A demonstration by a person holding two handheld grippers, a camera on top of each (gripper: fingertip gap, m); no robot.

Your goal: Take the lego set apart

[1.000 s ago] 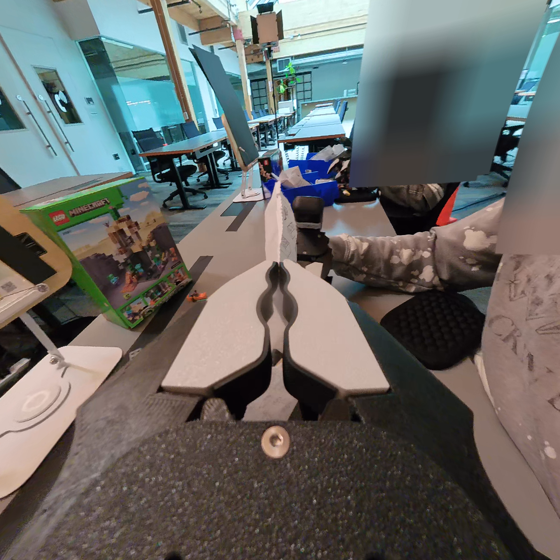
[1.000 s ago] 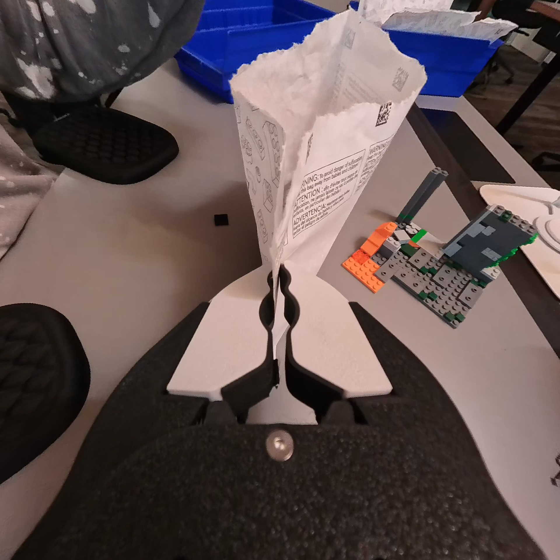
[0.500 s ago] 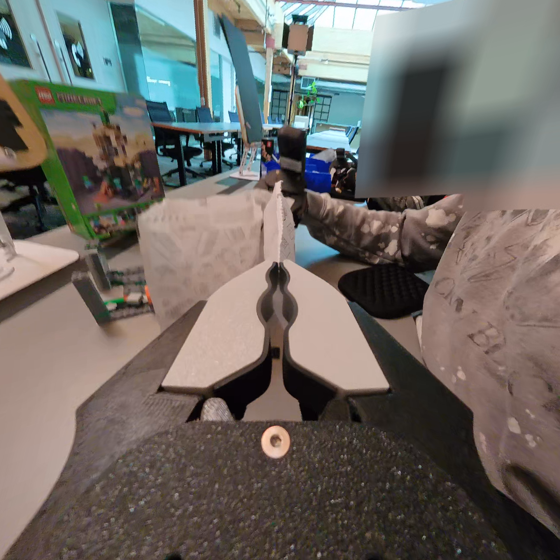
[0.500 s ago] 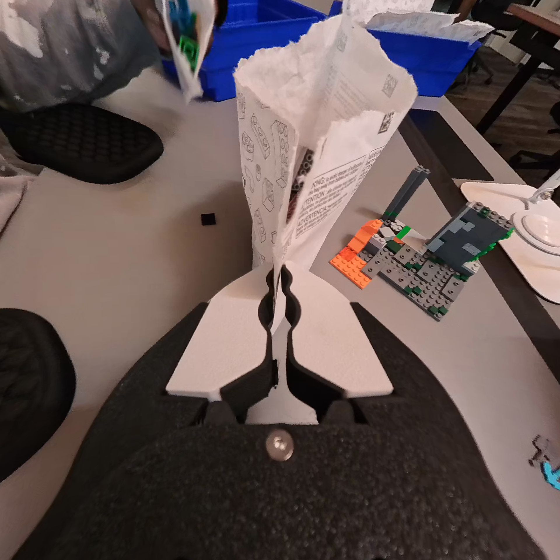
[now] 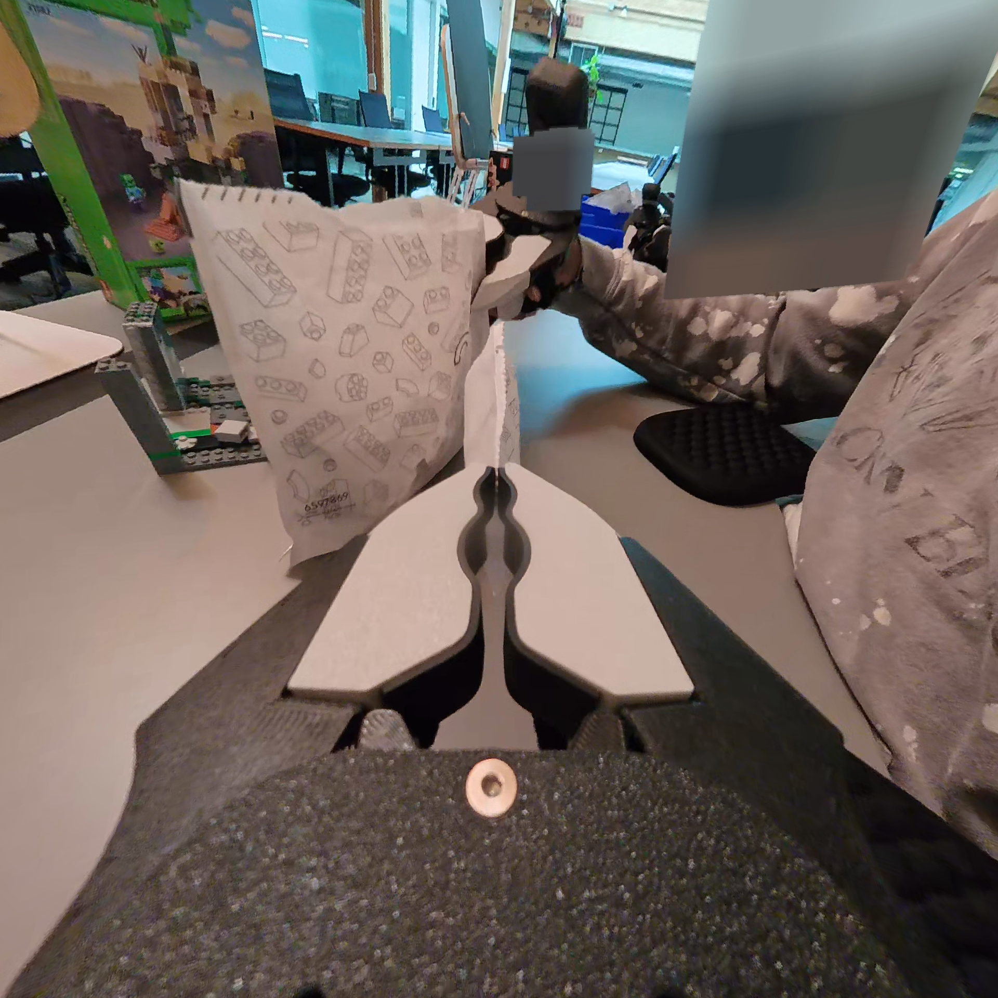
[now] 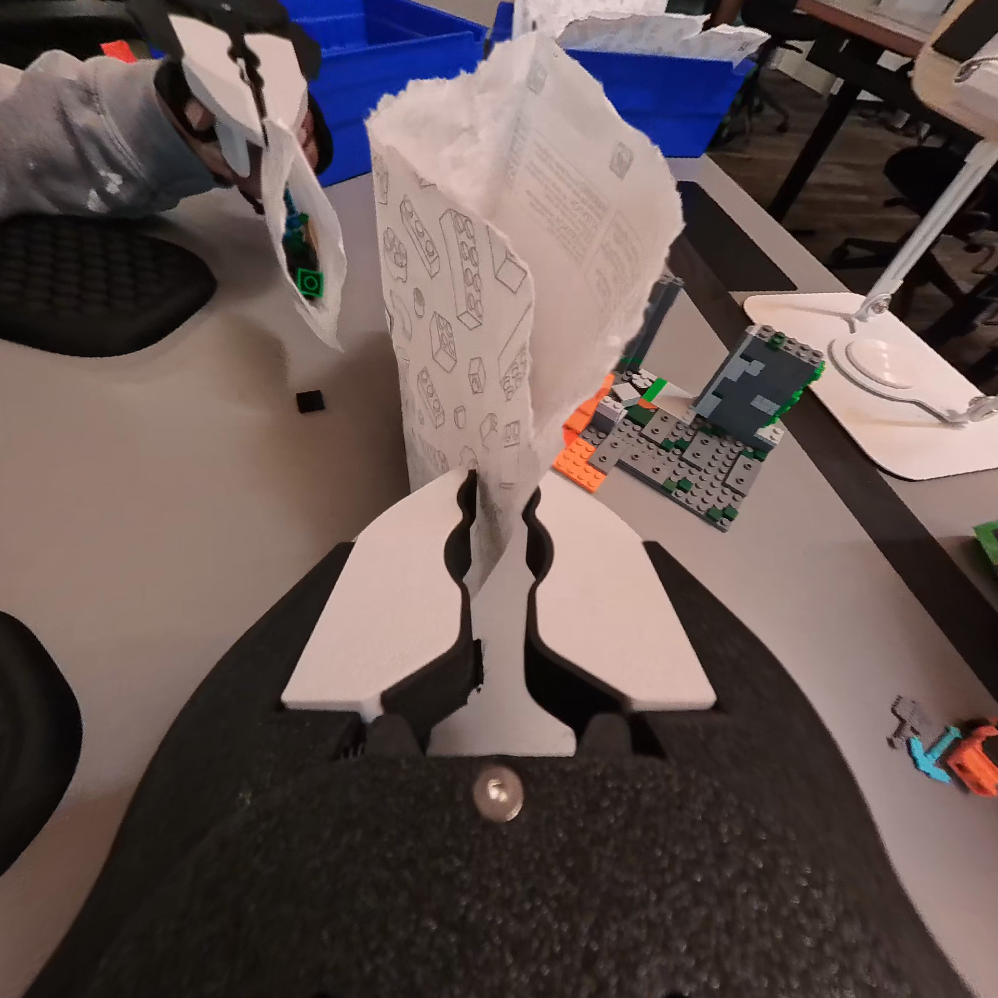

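Though it is built of hard, light bricks, the lego set (image 6: 696,437) is only press-fitted, so I judge it will come apart in sudden snaps. Its grey base is likely to skate on the smooth table (image 6: 162,486) unless one gripper pins an edge while the other takes the upright dark wall or the orange plate at the corner.

It stands on the table just behind and to the right of the large paper bag (image 6: 464,302), untouched. That bag is limp and torn at its mouth, and its lower end lies between the jaws of the right gripper (image 6: 502,486), which are parted with a clear gap, the paper resting against one finger only. Half a second ago they were pinched on it.

The left gripper (image 5: 497,472) is closed on the edge of a small paper bag (image 5: 499,389), which hangs with green pieces showing inside. It has swung closer to the large bag since the earlier frames.

Farther out are a black pad (image 5: 723,453), blue bins (image 6: 389,54) and the green box (image 5: 135,135).
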